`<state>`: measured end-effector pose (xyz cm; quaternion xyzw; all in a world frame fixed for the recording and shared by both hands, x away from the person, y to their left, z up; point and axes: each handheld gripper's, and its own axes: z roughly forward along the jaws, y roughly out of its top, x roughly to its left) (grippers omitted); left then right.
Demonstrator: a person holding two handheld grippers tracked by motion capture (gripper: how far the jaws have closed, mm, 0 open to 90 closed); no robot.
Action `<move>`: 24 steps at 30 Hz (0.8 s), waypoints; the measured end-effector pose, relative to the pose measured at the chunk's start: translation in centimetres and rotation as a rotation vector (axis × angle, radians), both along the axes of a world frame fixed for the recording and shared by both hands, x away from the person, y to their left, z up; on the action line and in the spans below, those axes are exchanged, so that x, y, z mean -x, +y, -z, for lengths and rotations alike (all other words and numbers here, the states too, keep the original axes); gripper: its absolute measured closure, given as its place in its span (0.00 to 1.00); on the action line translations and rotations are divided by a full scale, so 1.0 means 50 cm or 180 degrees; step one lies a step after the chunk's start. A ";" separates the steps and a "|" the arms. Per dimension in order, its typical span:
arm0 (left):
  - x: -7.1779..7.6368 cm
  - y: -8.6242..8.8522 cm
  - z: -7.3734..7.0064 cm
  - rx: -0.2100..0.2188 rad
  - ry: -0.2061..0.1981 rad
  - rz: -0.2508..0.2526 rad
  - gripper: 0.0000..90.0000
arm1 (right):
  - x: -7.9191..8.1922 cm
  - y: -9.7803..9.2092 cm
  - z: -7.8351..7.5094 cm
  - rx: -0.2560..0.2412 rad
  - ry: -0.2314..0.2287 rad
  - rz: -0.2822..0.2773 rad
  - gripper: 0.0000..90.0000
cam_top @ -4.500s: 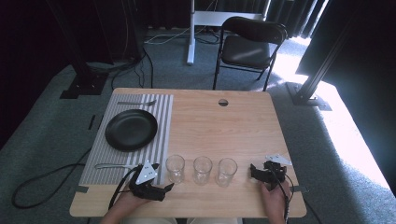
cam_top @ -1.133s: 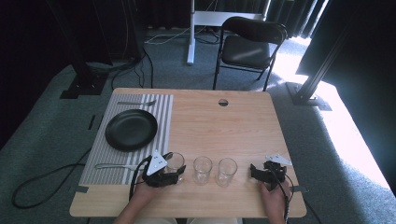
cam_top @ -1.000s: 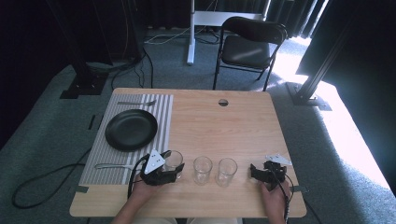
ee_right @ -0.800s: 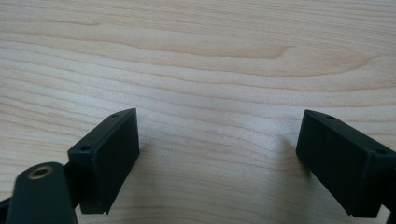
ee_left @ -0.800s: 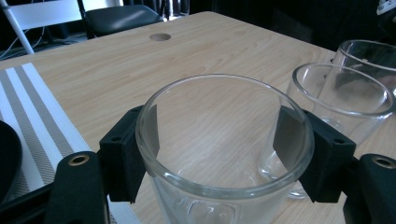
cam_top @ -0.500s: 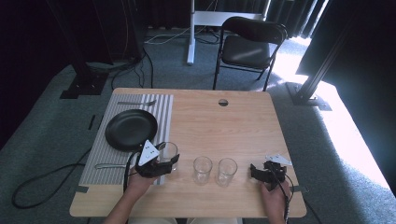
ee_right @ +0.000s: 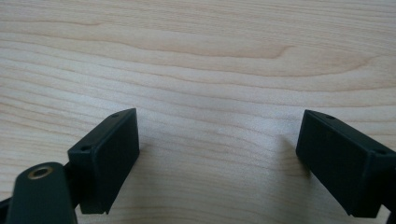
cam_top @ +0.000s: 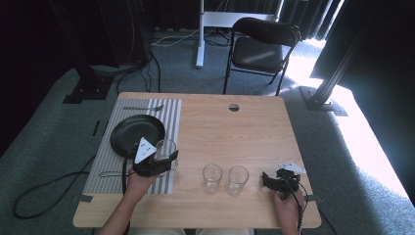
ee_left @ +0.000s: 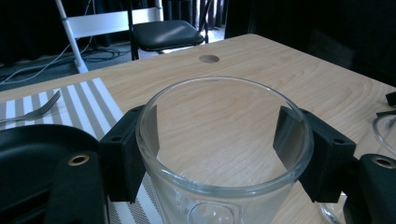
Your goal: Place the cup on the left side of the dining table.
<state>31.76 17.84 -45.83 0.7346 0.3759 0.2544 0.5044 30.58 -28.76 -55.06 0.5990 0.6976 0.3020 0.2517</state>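
So the clear glass (cam_top: 165,149) is sitting clamped in the left gripper (cam_top: 157,164), a jaw pressing on each side of it, over the right edge of the striped placemat (cam_top: 169,115), just at 4 o'clock from the black plate (cam_top: 129,134). In the left gripper view the glass (ee_left: 224,154) is standing upright and looking empty. Two more glasses (cam_top: 212,178) are waiting side by side at about 3 o'clock from it, well apart. A fork (cam_top: 142,107) is lying at 12 o'clock of the plate. The right gripper (cam_top: 279,180) is resting on the wooden table (cam_top: 235,132) with jaws spread wide, grabbing nothing. Beyond the table, at 12 o'clock, a black folding chair (cam_top: 262,46) is standing on grey carpet (cam_top: 44,147), sunlight coming in at 2 o'clock.
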 end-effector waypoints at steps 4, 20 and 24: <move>-0.006 0.018 0.003 -0.0035 -0.0043 -0.0077 0.32 | 0.000 0.000 0.000 0.0000 0.0000 0.0000 0.14; -0.029 0.065 0.032 0.0030 0.0091 -0.0224 0.32 | 0.001 0.000 0.000 0.0002 -0.0001 0.0003 0.15; -0.032 0.068 0.045 0.0029 0.0102 -0.0254 0.32 | 0.001 0.000 0.000 0.0002 -0.0002 0.0004 0.15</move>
